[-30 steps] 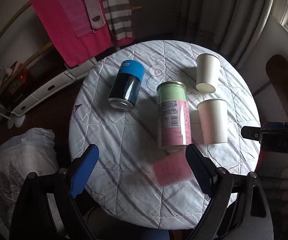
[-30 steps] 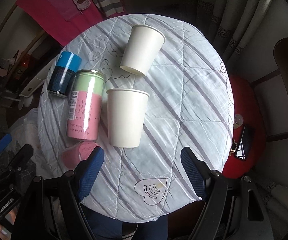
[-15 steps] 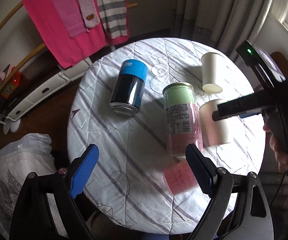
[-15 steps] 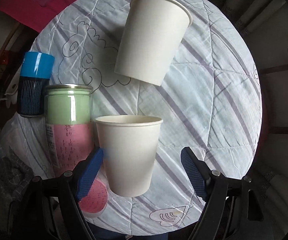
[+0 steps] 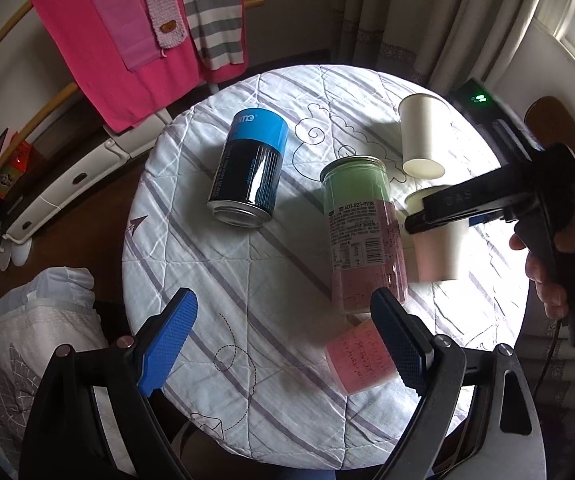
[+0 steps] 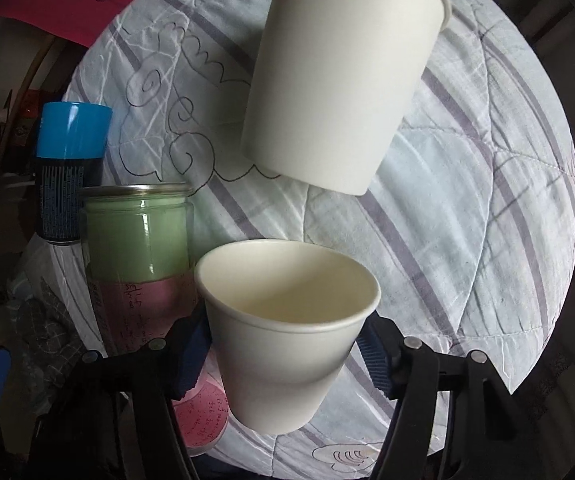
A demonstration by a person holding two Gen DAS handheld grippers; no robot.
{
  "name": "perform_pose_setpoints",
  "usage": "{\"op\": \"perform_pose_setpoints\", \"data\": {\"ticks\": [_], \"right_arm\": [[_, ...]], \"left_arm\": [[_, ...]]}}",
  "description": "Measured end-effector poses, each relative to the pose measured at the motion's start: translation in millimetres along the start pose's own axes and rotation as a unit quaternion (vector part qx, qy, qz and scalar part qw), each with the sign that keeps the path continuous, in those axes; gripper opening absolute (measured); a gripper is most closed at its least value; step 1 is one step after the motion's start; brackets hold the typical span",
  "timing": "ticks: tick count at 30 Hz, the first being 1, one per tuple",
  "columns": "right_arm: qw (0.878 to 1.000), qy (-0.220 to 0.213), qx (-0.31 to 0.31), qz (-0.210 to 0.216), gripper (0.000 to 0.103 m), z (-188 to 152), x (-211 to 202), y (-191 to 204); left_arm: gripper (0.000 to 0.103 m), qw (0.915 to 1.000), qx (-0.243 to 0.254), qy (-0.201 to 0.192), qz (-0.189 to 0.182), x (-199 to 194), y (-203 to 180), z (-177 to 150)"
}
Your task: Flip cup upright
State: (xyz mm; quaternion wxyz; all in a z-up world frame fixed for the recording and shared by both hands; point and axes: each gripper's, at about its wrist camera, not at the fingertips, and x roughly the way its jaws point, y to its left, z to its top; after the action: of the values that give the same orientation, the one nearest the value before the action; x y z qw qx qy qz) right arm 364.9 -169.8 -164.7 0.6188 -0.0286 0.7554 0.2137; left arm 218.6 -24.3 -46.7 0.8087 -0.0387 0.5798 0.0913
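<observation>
My right tongs gripped the near paper cup, mouth up, beside the green-pink can printed "400-823-9938". My left tongs gaped wide over the quilted table.

in the right wrist view a paper cup sits between the right gripper fingers, mouth up. just left of it stands a tall can, with a pink lid by the can's base and a second can farther left and beyond. ahead of the gripper a second paper cup stands on the round table.
</observation>
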Motion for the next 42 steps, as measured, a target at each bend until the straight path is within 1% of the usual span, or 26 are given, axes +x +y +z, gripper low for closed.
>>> {"op": "perform_pose_setpoints", "data": {"ticks": [2, 4, 5, 7, 9, 10, 11, 12, 14, 15, 18, 21, 22, 24, 26, 27, 28, 31, 33, 35, 37, 40, 42], "right_arm": [[0.999, -0.045, -0.008, -0.004, 0.067, -10, -12, -6], [0.994, -0.106, -0.03, -0.009, 0.067, -20, -28, -5], [0.989, -0.142, -0.036, -0.007, 0.067, -26, -36, -6], [0.975, -0.218, -0.044, -0.013, 0.067, -38, -49, -9], [0.959, -0.276, -0.057, -0.013, 0.067, -49, -52, -13], [0.954, -0.294, -0.055, -0.018, 0.067, -49, -54, -21], [0.949, -0.31, -0.053, -0.028, 0.067, -56, -51, -23], [0.944, -0.323, -0.055, -0.034, 0.067, -63, -48, -19], [0.931, -0.358, -0.065, -0.036, 0.067, -79, -42, -22], [0.924, -0.373, -0.074, -0.045, 0.067, -85, -40, -17], [0.905, -0.411, -0.092, -0.061, 0.067, -107, -31, -14], [0.895, -0.431, -0.102, -0.056, 0.067, -127, -31, -20], [0.896, -0.431, -0.101, -0.048, 0.067, -131, -31, -22], [0.901, -0.423, -0.096, -0.028, 0.067, -136, -28, -27], [0.908, -0.409, -0.094, -0.024, 0.068, -133, -18, -28], [0.912, -0.4, -0.091, -0.02, 0.076, -135, -17, -29], [0.916, -0.392, -0.087, -0.014, 0.08, -134, -16, -30], [0.92, -0.384, -0.084, -0.001, 0.08, -137, -21, -29], [0.918, -0.386, -0.087, -0.011, 0.08, -144, -27, -28], [0.917, -0.39, -0.086, -0.007, 0.08, -148, -30, -29], [0.914, -0.397, -0.083, 0.001, 0.08, -153, -32, -30], [0.909, -0.408, -0.083, -0.014, 0.08, -163, -34, -33], [0.905, -0.418, -0.082, -0.024, 0.08, -169, -35, -31]], "left_arm": [[0.09, 1.0, -0.005, -0.005, -0.001, 0, 0, -1], [0.09, 0.9999, -0.01, -0.013, -0.001, 0, -1, -2], [0.09, 0.9998, -0.014, -0.015, -0.001, 0, -1, -3], [0.09, 0.9994, -0.026, -0.021, -0.003, 1, -1, -6], [0.09, 0.9989, -0.036, -0.029, -0.006, 1, 0, -10], [0.09, 0.9986, -0.04, -0.034, -0.005, 1, 1, -13], [0.09, 0.9984, -0.042, -0.038, -0.005, 1, 0, -14], [0.09, 0.9984, -0.041, -0.039, -0.004, 3, -1, -17], [0.09, 0.9981, -0.043, -0.044, -0.003, 4, -3, -23], [0.09, 0.9981, -0.042, -0.045, -0.003, 5, -4, -25], [0.09, 0.9974, -0.042, -0.058, 0.006, 3, -9, -34], [0.09, 0.9972, -0.043, -0.061, 0.008, 5, -15, -41], [0.09, 0.9969, -0.046, -0.063, 0.009, 5, -16, -44], [0.09, 0.9968, -0.048, -0.064, 0.009, 6, -19, -48], [0.09, 0.9961, -0.048, -0.072, 0.012, 4, -21, -51], [0.09, 0.9958, -0.046, -0.078, 0.014, 2, -23, -52], [0.09, 0.9953, -0.047, -0.083, 0.017, 1, -24, -52], [0.09, 0.995, -0.045, -0.088, 0.014, -3, -26, -52], [0.09, 0.9946, -0.037, -0.096, 0.015, -6, -28, -51], [0.09, 0.9935, -0.025, -0.11, 0.016, -9, -29, -52], [0.09, 0.991, -0.01, -0.132, 0.02, -12, -29, -53], [0.09, 0.9844, 0.005, -0.173, 0.03, -16, -24, -55], [0.091, 0.9814, 0.004, -0.191, 0.019, -16, -21, -58]]}}
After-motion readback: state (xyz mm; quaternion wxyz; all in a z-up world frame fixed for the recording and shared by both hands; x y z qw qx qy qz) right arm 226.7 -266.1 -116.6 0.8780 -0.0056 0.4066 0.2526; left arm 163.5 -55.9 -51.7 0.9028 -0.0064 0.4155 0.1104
